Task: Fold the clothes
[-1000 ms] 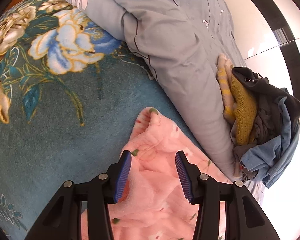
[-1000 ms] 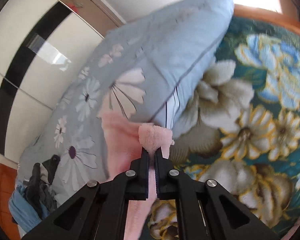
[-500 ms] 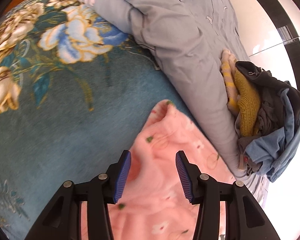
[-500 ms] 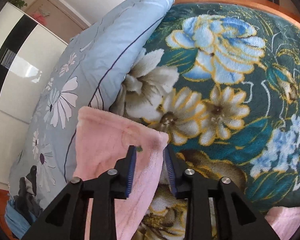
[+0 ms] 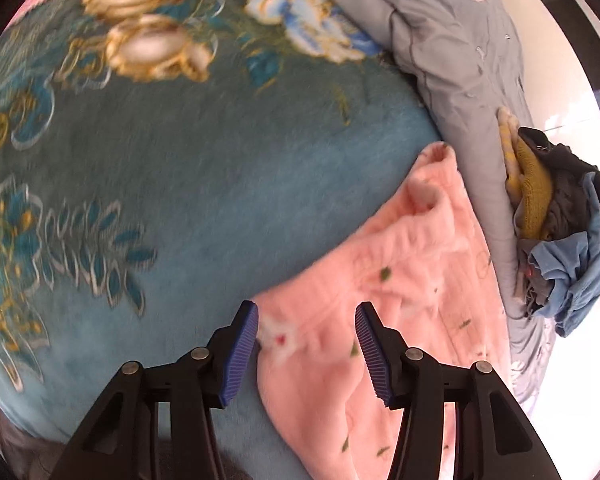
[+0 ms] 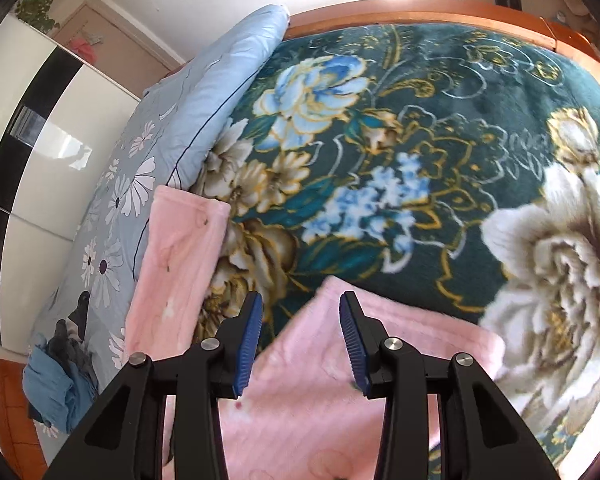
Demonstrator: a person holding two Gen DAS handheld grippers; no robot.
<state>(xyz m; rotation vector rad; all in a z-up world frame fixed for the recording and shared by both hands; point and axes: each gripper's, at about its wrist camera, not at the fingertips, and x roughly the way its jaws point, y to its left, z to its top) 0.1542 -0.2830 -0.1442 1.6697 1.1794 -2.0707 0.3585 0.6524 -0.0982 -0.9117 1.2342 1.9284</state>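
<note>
Pink fleece garment point(image 5: 380, 312) is lying on the teal floral blanket point(image 5: 180, 200); both the left gripper point(image 5: 306, 336) and the right gripper point(image 6: 300, 328), which has just been opening, are hovering spread above it.

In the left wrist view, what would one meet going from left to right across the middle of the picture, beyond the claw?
Teal floral blanket → pink fleece garment → grey flowered duvet → pile of unfolded clothes.
</note>
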